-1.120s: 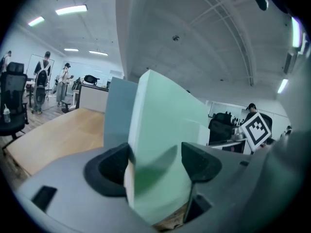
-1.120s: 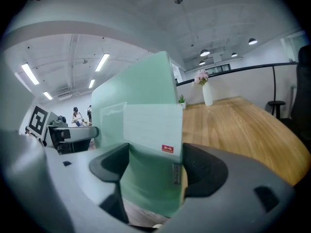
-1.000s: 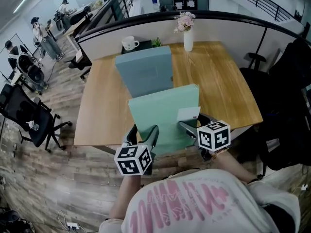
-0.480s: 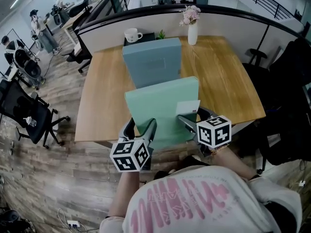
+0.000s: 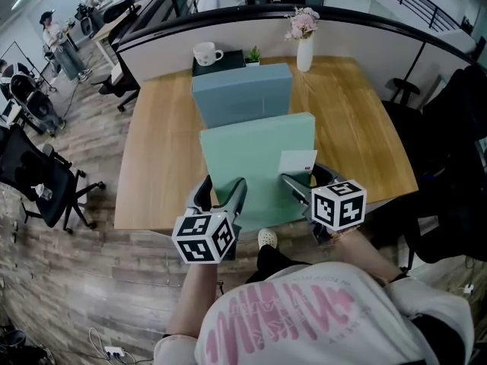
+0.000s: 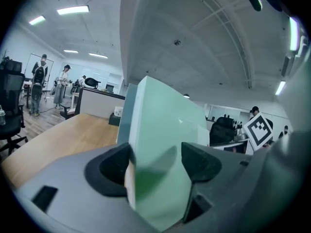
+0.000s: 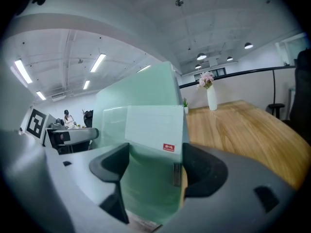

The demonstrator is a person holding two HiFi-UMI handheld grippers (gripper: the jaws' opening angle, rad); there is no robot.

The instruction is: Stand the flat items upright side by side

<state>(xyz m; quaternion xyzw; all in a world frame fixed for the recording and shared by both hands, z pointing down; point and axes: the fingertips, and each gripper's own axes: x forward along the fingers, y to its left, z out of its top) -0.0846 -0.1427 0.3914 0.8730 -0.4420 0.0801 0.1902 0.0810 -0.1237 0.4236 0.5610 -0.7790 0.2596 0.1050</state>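
A mint-green flat box [image 5: 255, 162] is held over the near edge of the wooden table [image 5: 160, 150], and it carries a white label [image 5: 297, 162] near its right side. My left gripper [image 5: 221, 196] is shut on its lower left corner, my right gripper [image 5: 308, 185] on its lower right corner. In the left gripper view the green box [image 6: 165, 130] fills the gap between the pads of the left gripper [image 6: 155, 159]. The right gripper [image 7: 153, 166] clamps the green box [image 7: 146, 144] likewise. A blue flat box [image 5: 242, 93] stands on the table just behind it.
At the table's far edge are a white mug [image 5: 205, 53] on a dark box, a small plant [image 5: 253, 54] and a white vase of flowers [image 5: 305, 40]. A curved partition closes the back. Office chairs stand at the left [image 5: 38, 181] and right [image 5: 449, 166].
Both grippers have carried the green box a little farther over the table, toward the blue box. Neither grip has changed. A shoe now shows below the table edge.
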